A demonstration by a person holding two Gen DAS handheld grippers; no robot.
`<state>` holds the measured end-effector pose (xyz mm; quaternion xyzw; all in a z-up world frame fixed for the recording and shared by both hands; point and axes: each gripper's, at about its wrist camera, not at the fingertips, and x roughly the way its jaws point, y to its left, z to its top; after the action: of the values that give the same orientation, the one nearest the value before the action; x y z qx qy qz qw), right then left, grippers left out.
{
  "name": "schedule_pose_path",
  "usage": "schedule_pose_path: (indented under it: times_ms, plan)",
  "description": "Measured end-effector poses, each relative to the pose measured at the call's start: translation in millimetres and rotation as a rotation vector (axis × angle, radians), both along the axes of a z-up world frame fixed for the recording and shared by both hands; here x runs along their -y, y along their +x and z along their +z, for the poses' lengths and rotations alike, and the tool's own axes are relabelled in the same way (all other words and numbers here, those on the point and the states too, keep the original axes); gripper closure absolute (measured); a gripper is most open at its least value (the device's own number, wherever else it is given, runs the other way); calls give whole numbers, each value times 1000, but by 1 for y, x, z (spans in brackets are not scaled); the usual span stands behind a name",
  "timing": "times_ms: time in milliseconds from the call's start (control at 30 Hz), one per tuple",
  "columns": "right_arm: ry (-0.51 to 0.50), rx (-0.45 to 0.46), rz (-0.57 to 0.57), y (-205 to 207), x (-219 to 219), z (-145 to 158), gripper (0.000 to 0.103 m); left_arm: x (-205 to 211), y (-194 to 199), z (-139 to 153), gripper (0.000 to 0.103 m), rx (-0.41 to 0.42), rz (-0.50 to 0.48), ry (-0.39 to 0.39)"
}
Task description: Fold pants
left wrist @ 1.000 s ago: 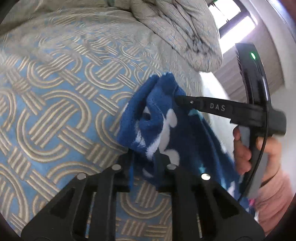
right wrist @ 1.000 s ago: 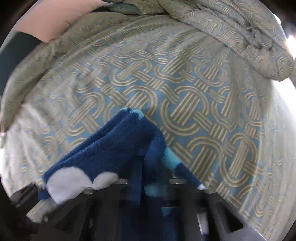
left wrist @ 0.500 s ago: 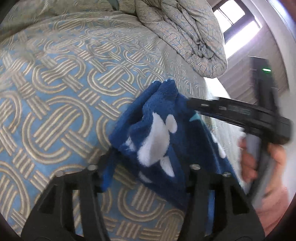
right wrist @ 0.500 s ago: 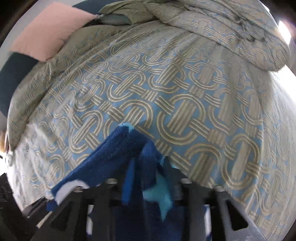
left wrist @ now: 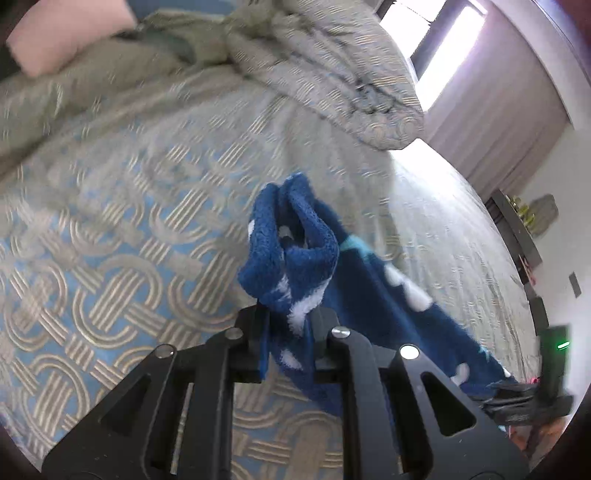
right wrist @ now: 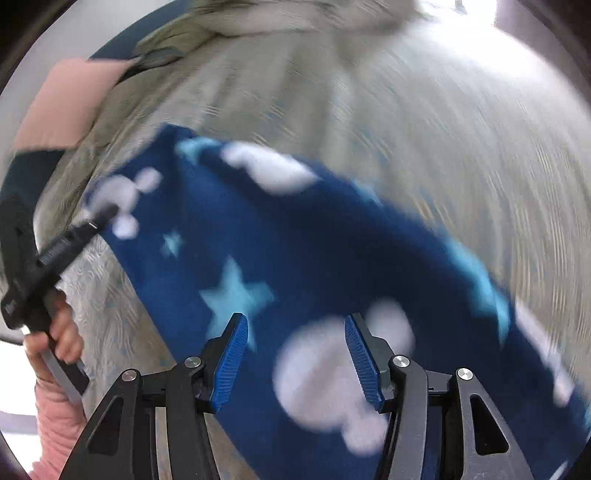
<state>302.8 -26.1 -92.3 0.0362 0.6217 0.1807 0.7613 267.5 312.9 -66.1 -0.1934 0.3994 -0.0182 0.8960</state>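
The blue fleece pants, printed with white clouds and pale stars, stretch across the patterned bedspread. My left gripper is shut on a bunched end of them, raised a little off the bed. In the right wrist view the pants lie spread out under my right gripper. Its jaws are opening, and its blue pads stand apart with no fabric pinched between them. The left gripper shows there at the pants' far left corner, held by a hand. The right gripper's body sits at the lower right edge.
A rumpled duvet is heaped at the bed's far end, with a pink pillow at the back left. A bright window and curtain are behind it. A dark shelf stands by the right wall.
My right gripper has let go of the pants' end, opened, and swung fast along the garment. My left gripper has risen a little with its bunch of fabric.
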Motion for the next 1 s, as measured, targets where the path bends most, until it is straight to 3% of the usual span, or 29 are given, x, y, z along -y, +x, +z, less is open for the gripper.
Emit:
schedule_pose_path:
  times_ms: [100, 167, 333, 467, 633, 767, 867, 1000]
  plan:
    - [30, -5, -15, -1, 11, -11, 47, 19, -5, 19, 87, 30, -28, 25]
    - [28, 10, -65, -6, 14, 3, 47, 38, -10, 33, 87, 54, -64, 73]
    - [146, 138, -84, -49, 48, 53, 45, 94, -25, 67, 87, 116, -181, 155]
    - [189, 159, -156, -93, 99, 60, 41, 153, -39, 81, 87, 145, -304, 200]
    - [114, 212, -252, -143, 155, 55, 41, 234, -66, 73, 87, 127, -482, 220]
    - [115, 202, -308, -168, 188, 44, 41, 279, -84, 61, 87, 88, -568, 208]
    - [132, 196, -347, -183, 213, 36, 41, 304, -94, 45, 87, 25, -603, 176]
    - [140, 182, -390, -193, 227, 25, 41, 329, -109, 27, 87, -29, -628, 205]
